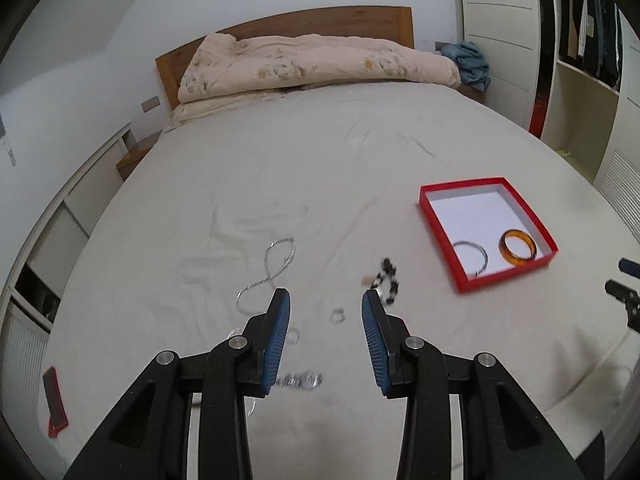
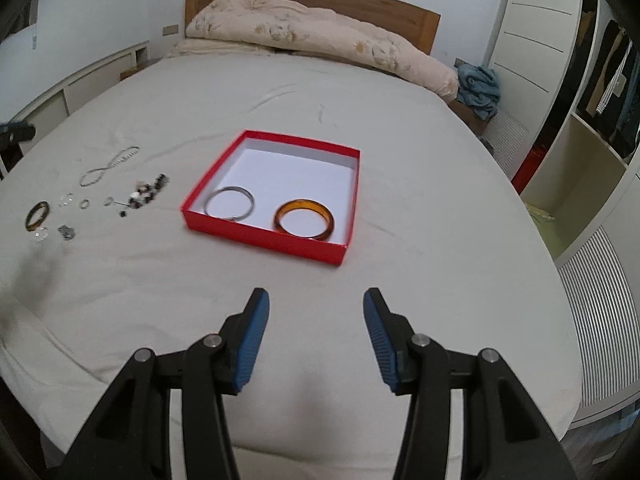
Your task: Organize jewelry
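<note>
Red box (image 2: 267, 236) is sitting on the bed (image 2: 400, 120), already holding a silver bangle (image 2: 229, 204) and an amber bangle (image 2: 304, 219). Loose pieces are lying well left: silver chain (image 1: 269, 270) (limp, likely to slip; pinching a bunched loop seems best), bead bracelet (image 1: 388, 280), small ring (image 1: 338, 315). Left tool (image 1: 326, 304) and right tool (image 2: 316, 300) are both hanging released, gripping nothing.
</note>
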